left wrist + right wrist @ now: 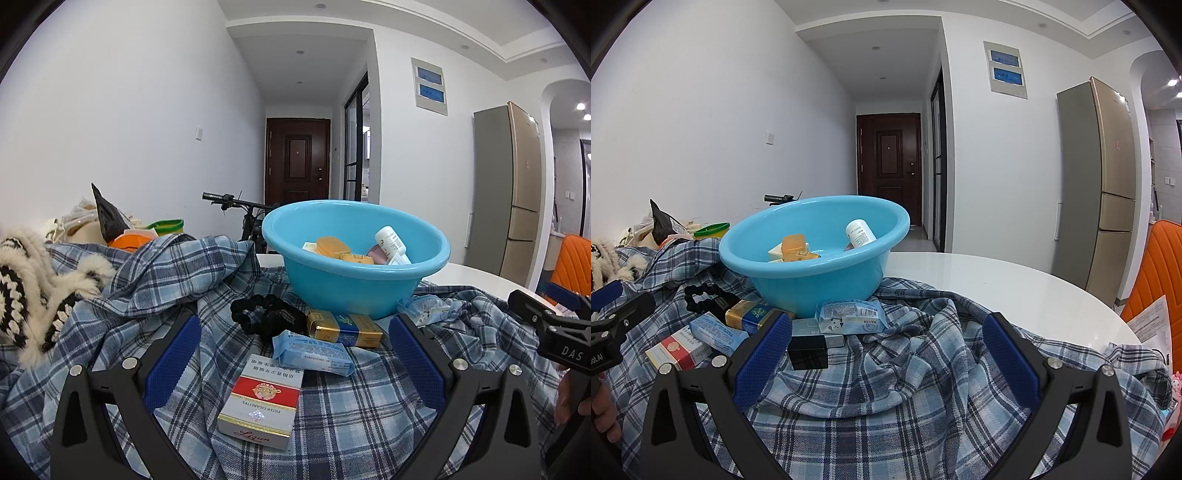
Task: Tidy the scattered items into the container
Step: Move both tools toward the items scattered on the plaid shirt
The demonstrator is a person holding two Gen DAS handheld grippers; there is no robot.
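A blue plastic basin point(436, 264) point(871, 277) stands on a plaid shirt point(351, 417) point(905, 402) and holds orange soap boxes point(333, 246) and a white bottle point(391, 242). In front of it lie a red-and-white cigarette pack point(260, 402) point(677, 349), a blue tissue packet point(314, 352) point(718, 332), a gold-and-blue pack point(343, 328) point(753, 314), a black scrunchie point(264, 315) point(701, 301), a light blue wipes packet point(851, 315) and a black box point(808, 352). My left gripper point(295, 365) is open around the cigarette pack and tissue packet. My right gripper point(886, 365) is open and empty over the shirt.
A furry black-and-white garment point(33, 291) and bags lie at the far left. The white round table point(1015, 284) runs to the right, with an orange chair point(1160, 266) beyond. A bicycle point(243, 210) stands behind the basin.
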